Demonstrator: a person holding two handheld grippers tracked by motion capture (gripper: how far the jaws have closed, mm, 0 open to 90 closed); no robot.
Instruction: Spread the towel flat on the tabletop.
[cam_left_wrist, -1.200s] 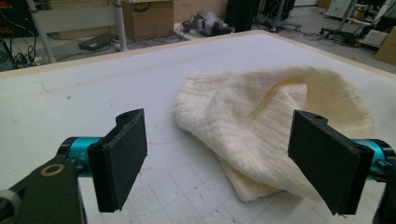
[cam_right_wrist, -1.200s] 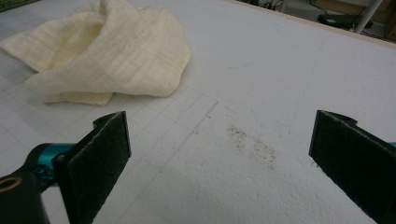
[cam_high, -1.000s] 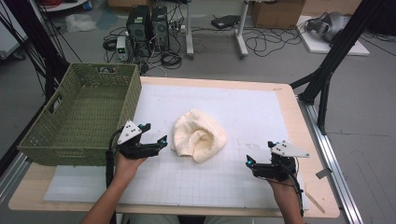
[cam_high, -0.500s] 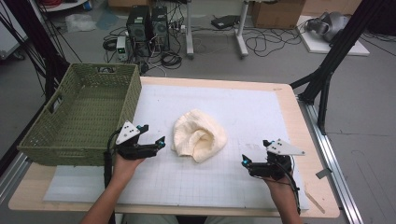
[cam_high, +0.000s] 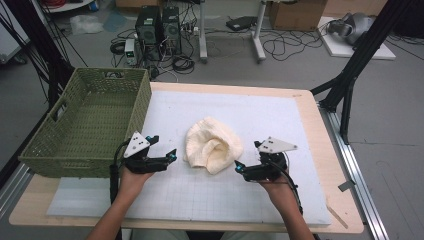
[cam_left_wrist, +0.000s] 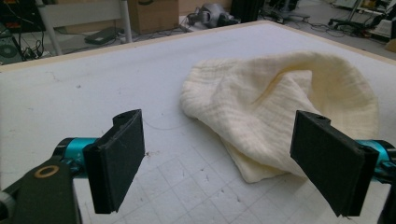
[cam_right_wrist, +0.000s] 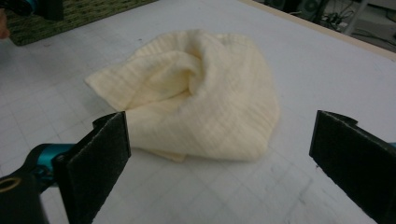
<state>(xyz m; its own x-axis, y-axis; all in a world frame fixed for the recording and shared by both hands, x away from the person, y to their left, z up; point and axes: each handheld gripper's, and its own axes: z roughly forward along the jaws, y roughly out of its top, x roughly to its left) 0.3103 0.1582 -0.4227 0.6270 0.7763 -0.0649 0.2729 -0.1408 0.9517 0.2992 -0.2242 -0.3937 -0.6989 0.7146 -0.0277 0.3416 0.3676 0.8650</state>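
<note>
A crumpled cream cloth (cam_high: 212, 145) lies in a heap at the middle of the white mat (cam_high: 260, 115). My left gripper (cam_high: 169, 156) is just left of it, open, its jaws wide apart and pointing at the cloth's left edge. In the left gripper view the cloth (cam_left_wrist: 280, 107) sits a little beyond the open left gripper (cam_left_wrist: 229, 163). My right gripper (cam_high: 239, 167) is at the cloth's lower right, open too. The right gripper view has the cloth (cam_right_wrist: 196, 98) close ahead of the right gripper (cam_right_wrist: 233, 168), nothing between the pads.
A green woven basket (cam_high: 85, 120) stands at the table's left, just beyond my left hand. The wooden table edge (cam_high: 345, 210) frames the mat. Computers, cables and a black frame leg (cam_high: 350, 75) stand on the floor behind.
Both grippers have moved in toward the cloth. The right one has come left and now sits at the cloth's lower right edge. The cloth has not moved.
</note>
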